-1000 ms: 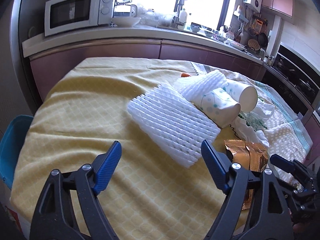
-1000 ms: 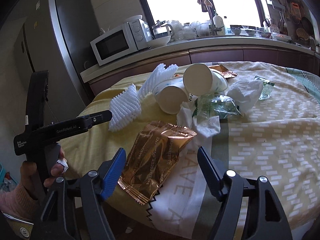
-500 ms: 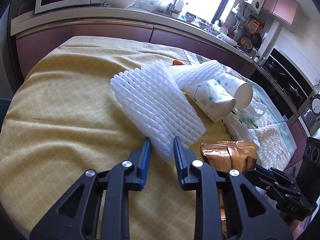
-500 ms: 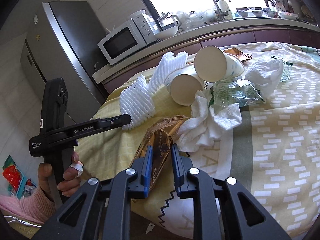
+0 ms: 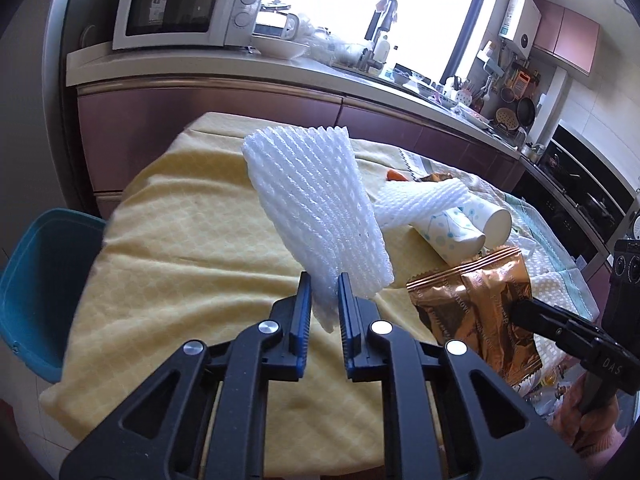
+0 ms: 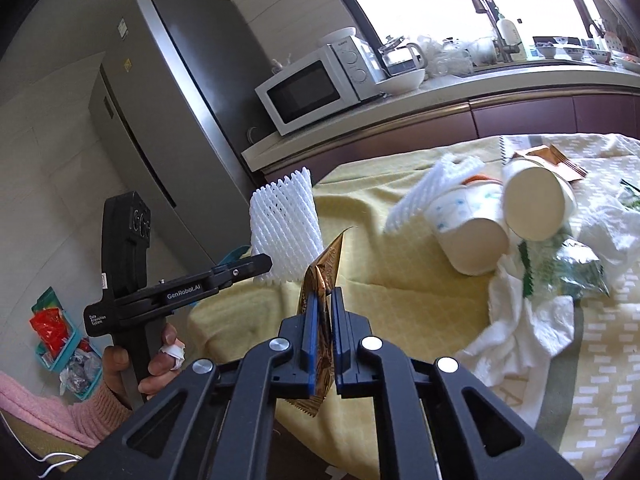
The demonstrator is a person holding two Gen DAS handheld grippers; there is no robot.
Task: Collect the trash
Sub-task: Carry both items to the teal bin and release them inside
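- Fingers of the left gripper [image 5: 324, 312] are closing on the lower corner of a white foam net [image 5: 316, 208], which stands lifted off the yellow cloth and leans up and away from the camera.
- Fingers of the right gripper [image 6: 324, 320] are clamped together on a gold snack wrapper [image 6: 320, 280], held edge-on and raised clear of the tabletop [image 6: 400, 292]; from the left wrist view the same wrapper shows just to the right of the foam net.
- Beside the left hand [image 6: 160, 364], a blue bin [image 5: 36, 276] sits just off the tabletop's left edge, near the lifted net; I judge it the likely place for the trash, though nothing is seen going into it yet.
- Farther in, much is left: a second foam net [image 6: 432, 188] lies against two paper cups [image 6: 468, 232] tipped on their sides and touching each other.
- Just to their right lie crumpled white tissue [image 6: 532, 320] and a green-printed plastic wrapper [image 6: 576, 272], with another gold wrapper [image 6: 556, 160] behind the cups.
- By my reading the task is at an early stage: two pieces are picked up and not yet dropped, and the main pile has not been cleared.
- Beyond the tabletop run the kitchen counter, a microwave [image 5: 188, 8] and a bright window.
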